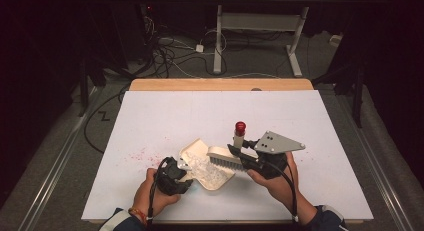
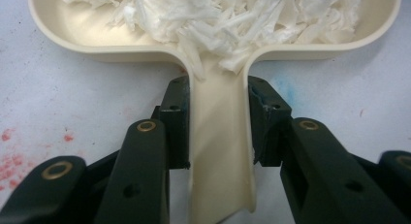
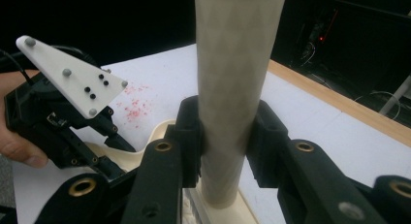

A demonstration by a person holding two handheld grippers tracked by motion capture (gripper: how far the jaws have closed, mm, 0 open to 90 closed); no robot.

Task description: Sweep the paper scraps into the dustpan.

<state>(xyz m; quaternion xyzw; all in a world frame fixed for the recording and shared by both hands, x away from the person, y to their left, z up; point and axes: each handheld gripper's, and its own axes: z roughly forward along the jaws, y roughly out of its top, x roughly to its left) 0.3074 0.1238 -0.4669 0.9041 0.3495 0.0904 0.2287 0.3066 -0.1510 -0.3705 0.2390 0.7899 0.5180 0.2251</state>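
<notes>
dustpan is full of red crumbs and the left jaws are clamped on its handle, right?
Not quite. The dustpan holds white shreds, not red crumbs; the left gripper view shows this. The red specks lie on the table's white sheet beside it. The rest holds: the left gripper has its jaws clamped on the dustpan's handle.

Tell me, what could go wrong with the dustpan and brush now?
The white scraps are heaped up to the dustpan handle, so tipping it might spill them back onto the table. The brush sits right at the pan's edge; a hard sweep could flick scraps out or knock the pan askew.
</notes>
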